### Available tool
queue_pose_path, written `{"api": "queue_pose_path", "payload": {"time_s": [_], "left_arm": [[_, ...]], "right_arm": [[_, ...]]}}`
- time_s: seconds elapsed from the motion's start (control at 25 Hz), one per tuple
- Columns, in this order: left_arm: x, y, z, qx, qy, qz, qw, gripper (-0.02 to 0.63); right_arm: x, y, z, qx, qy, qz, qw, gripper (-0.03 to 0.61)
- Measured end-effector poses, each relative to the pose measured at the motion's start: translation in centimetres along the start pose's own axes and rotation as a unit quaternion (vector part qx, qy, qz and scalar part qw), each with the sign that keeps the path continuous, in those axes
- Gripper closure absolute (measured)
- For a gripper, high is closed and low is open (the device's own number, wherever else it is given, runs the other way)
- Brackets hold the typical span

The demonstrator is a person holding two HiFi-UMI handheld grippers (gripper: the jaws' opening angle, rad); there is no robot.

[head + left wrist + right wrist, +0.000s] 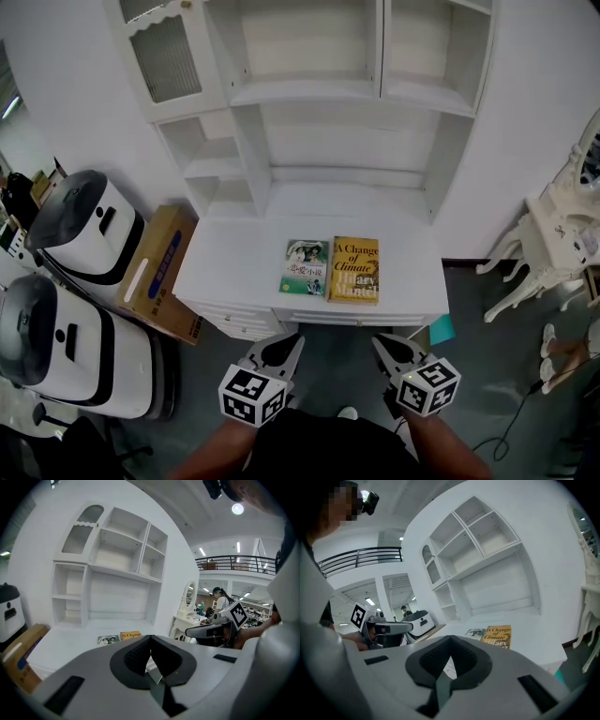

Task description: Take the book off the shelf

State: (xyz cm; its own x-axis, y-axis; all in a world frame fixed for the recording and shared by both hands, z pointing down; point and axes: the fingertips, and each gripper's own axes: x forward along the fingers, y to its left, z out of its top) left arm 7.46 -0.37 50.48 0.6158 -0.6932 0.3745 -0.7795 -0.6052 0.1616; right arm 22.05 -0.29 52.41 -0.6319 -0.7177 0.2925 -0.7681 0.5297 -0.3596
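Two books lie flat, side by side, on the white desk top (234, 262) of the shelf unit: a green one (306, 268) and a yellow one titled "A Change of Climate" (354, 269). Both grippers hover in front of the desk's edge, short of the books. My left gripper (281, 352) is shut and empty, and so is my right gripper (394, 352). The left gripper view looks over shut jaws (150, 641) to the green book (108, 640) and the yellow book (131, 634). The right gripper view shows shut jaws (451, 641), with the yellow book (498, 635) beyond.
The shelves (309, 89) above the desk hold nothing. Two white domed machines (84, 225) (66, 342) and a cardboard box (159, 272) stand left of the desk. White ornate furniture (553, 234) stands to the right, with a cable on the floor.
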Motion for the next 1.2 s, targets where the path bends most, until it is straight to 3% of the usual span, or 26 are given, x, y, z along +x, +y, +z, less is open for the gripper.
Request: {"api": "queue_pose_path", "payload": {"time_s": [0.36,0.68,1.2], "left_arm": [[-1.8,3.6,-0.5,0.033,0.022,-0.041,0.9984,0.603],[-1.9,6.1,-2.1,-0.016,0.037,-0.065,0.9971,0.603],[-2.0,6.1,-2.2,0.010,0.036,-0.067,0.9971,0.603]], "right_arm": [[3.2,2.9,-0.5,0.008,-0.012,-0.041,0.999,0.551],[4.8,4.6,-2.4,0.014,0.014,-0.062,0.998,0.551],[5.3,4.8,-2.6,0.012,0.017,-0.068,0.997,0.551]]}}
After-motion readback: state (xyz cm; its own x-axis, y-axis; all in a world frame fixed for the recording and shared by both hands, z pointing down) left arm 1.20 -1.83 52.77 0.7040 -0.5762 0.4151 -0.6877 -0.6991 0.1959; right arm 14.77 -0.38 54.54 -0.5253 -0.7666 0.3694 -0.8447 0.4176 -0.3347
